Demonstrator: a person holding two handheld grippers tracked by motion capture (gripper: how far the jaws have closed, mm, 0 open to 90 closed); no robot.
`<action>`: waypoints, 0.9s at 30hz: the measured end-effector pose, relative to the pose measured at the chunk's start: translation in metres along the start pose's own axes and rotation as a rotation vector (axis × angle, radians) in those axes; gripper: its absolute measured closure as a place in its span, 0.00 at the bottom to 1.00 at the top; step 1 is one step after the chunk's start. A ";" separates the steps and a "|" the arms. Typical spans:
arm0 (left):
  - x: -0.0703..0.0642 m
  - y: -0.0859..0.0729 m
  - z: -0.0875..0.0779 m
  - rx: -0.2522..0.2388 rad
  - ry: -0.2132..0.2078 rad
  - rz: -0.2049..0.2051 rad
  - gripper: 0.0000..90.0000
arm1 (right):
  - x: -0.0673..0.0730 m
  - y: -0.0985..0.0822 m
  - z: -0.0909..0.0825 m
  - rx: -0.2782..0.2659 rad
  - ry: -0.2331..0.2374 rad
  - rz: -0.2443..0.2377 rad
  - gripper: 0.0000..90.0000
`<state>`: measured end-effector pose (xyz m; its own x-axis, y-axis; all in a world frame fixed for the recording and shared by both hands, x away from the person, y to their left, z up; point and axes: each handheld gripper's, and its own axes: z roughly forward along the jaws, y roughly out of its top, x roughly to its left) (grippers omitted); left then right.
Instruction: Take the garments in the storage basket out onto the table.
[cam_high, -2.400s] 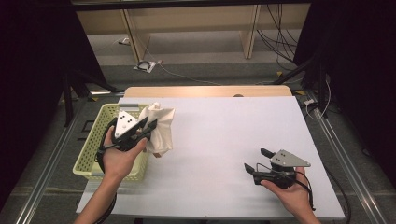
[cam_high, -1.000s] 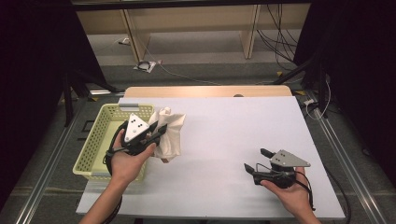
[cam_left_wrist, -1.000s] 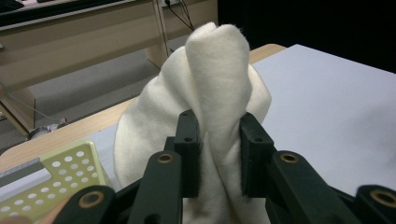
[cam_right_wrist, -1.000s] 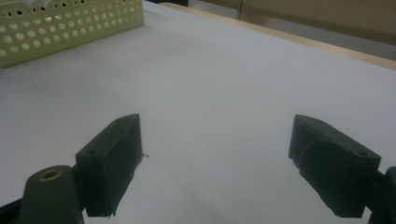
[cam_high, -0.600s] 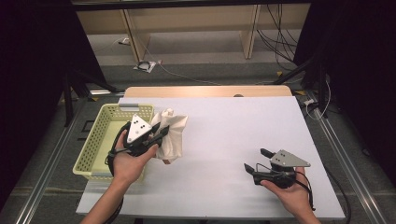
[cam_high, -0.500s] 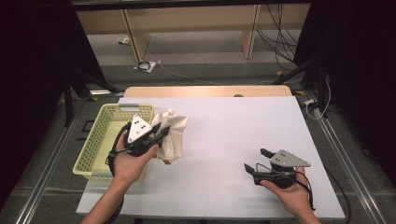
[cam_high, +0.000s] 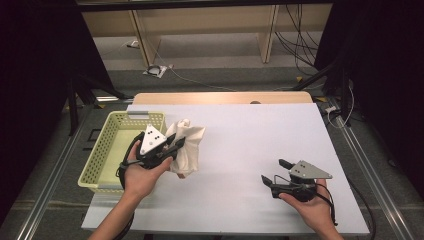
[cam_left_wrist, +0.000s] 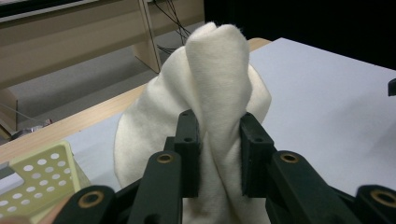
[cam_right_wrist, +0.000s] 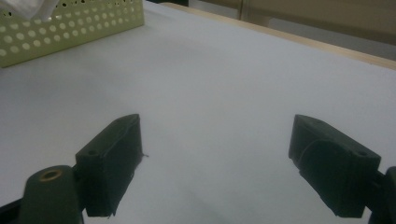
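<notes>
A cream-white cloth (cam_high: 188, 146) hangs bunched above the white table, just right of the yellow-green basket (cam_high: 107, 145). My left gripper (cam_high: 176, 143) is shut on it; in the left gripper view a fold of the cloth (cam_left_wrist: 219, 93) stands pinched between the two black pads (cam_left_wrist: 187, 154). My right gripper (cam_high: 272, 172) rests low over the table near the front right, held in a hand. In the right gripper view its jaws stand wide apart over bare table, so the right gripper (cam_right_wrist: 215, 163) is open and holds nothing.
The perforated basket wall (cam_right_wrist: 70, 28) lies far off in the right gripper view. The white table (cam_high: 250, 140) stretches between the two hands. Behind the table a wooden edge (cam_high: 225, 97) runs across, with shelving legs and cables (cam_high: 160, 70) on the floor beyond.
The left gripper has carried the cloth from over the basket's right rim to the right, over the table, then stopped. The right gripper has kept still.
</notes>
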<state>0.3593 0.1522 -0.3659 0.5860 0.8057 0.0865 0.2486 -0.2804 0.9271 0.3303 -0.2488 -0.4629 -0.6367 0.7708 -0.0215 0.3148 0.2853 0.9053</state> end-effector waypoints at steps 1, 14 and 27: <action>-0.001 0.000 0.000 0.001 -0.001 0.001 0.81 | 0.000 0.000 0.000 -0.003 0.000 0.000 0.20; -0.006 -0.002 0.004 0.010 -0.022 0.008 0.81 | 0.000 0.000 0.001 -0.004 0.002 -0.001 0.20; -0.014 -0.005 0.010 0.014 -0.059 0.013 0.81 | 0.000 0.000 0.001 -0.005 0.002 -0.001 0.20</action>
<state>0.3573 0.1376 -0.3756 0.6339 0.7697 0.0759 0.2516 -0.2980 0.9208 0.3311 -0.2486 -0.4635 -0.6386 0.7692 -0.0213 0.3107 0.2831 0.9074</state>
